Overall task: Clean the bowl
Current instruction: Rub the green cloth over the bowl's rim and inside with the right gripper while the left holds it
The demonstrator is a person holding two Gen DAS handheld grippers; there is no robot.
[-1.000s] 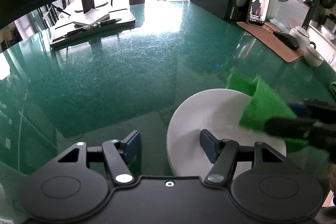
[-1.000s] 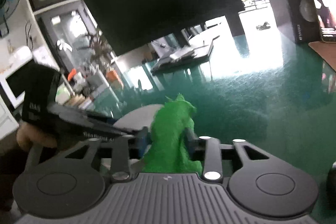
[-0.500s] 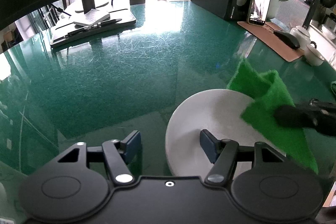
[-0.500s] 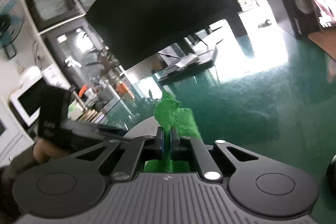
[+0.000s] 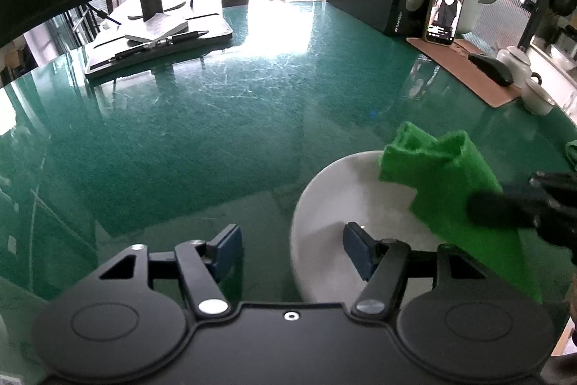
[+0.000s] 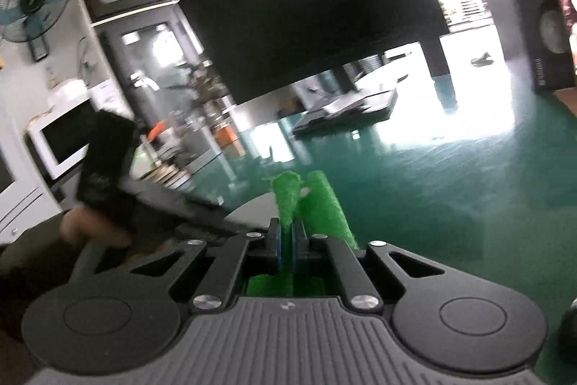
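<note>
Right gripper point(image 6: 285, 242) clamped on green cloth point(image 5: 454, 190), lower right over white bowl point(image 5: 346, 201); left gripper point(image 5: 290, 249) half-open straddling bowl's near-left rim, probably not gripping.

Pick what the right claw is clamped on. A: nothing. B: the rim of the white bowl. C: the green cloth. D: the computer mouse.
C: in the right wrist view the right claw has its pads pinched together on the green cloth, which hangs over the white bowl.
</note>
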